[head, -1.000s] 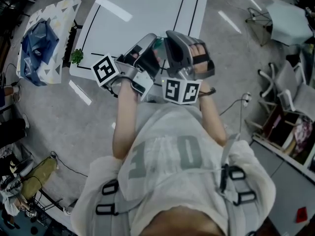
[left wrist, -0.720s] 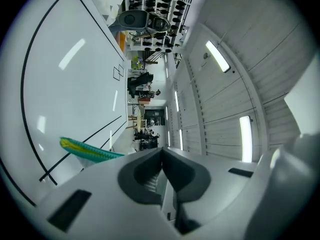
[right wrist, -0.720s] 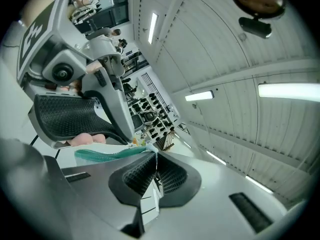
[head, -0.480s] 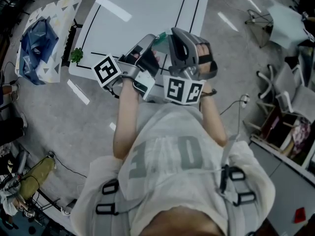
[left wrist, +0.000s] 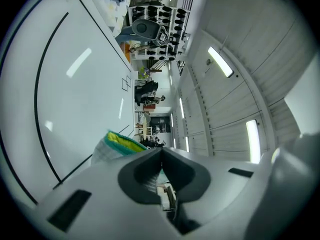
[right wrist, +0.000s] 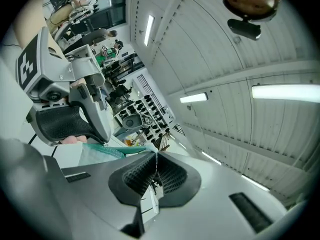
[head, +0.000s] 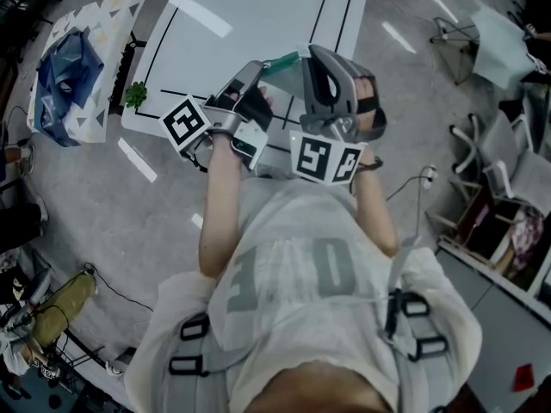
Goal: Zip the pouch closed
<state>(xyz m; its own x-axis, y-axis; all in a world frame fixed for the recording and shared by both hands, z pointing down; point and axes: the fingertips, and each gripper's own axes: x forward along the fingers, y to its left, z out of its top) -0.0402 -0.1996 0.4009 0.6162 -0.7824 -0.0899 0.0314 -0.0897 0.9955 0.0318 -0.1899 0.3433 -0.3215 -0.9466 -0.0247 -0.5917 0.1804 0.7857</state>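
The pouch point(head: 284, 65) is pale mesh with a teal zipper edge, and it hangs in the air over the white table point(head: 258, 7), stretched between the two grippers. My left gripper point(head: 256, 69) is shut on its left end. In the left gripper view the pouch point(left wrist: 116, 145), with its teal and yellow rim, shows just left of the closed jaws of the left gripper point(left wrist: 161, 153). My right gripper point(head: 307, 56) is shut on the other end. In the right gripper view the teal zipper edge point(right wrist: 115, 151) runs from the left gripper point(right wrist: 86, 140) to the right gripper point(right wrist: 156, 156).
Black lines are marked on the table. A small green plant point(head: 133, 97) stands at its left edge. A blue bag point(head: 65, 76) lies on a patterned stand at far left. Chairs point(head: 504, 37) and shelving stand at right, and a cable point(head: 413, 183) lies on the floor.
The right gripper has risen and moved away from the left one. More of the teal zipper edge now shows stretched between them. The left gripper has sunk slightly.
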